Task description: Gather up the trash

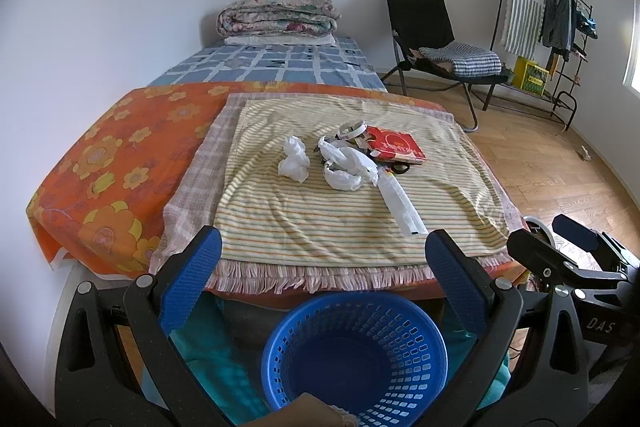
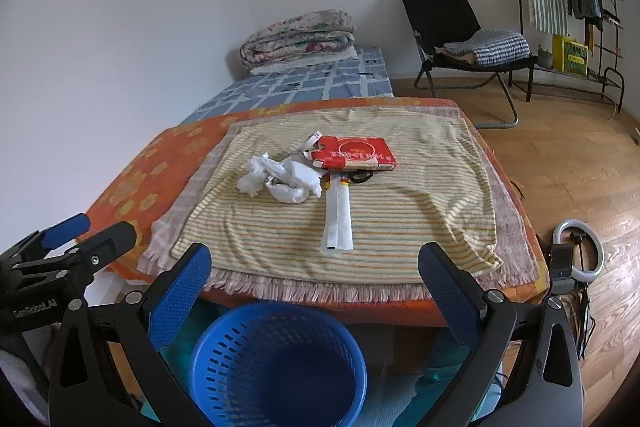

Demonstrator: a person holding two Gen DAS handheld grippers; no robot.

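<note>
We hold the left gripper (image 1: 324, 255) and right gripper (image 2: 314, 267) wide open w/ nothing between the jaws, both above the blue basket (image 2: 280, 359). The trash lies on the striped towel (image 1: 304, 215): crumpled tissue (image 1: 294, 159), white bags (image 1: 348, 167), red box (image 1: 396, 145), long white wrapper (image 2: 338, 219).

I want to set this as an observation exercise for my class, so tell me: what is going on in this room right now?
A person holds two grippers, both open and empty, the left gripper and right gripper facing a bed. On its striped cloth lies a pile of trash: crumpled white bags, a red box and a long white wrapper. A blue basket stands below the bed's near edge. Nothing has been picked up yet.
</note>
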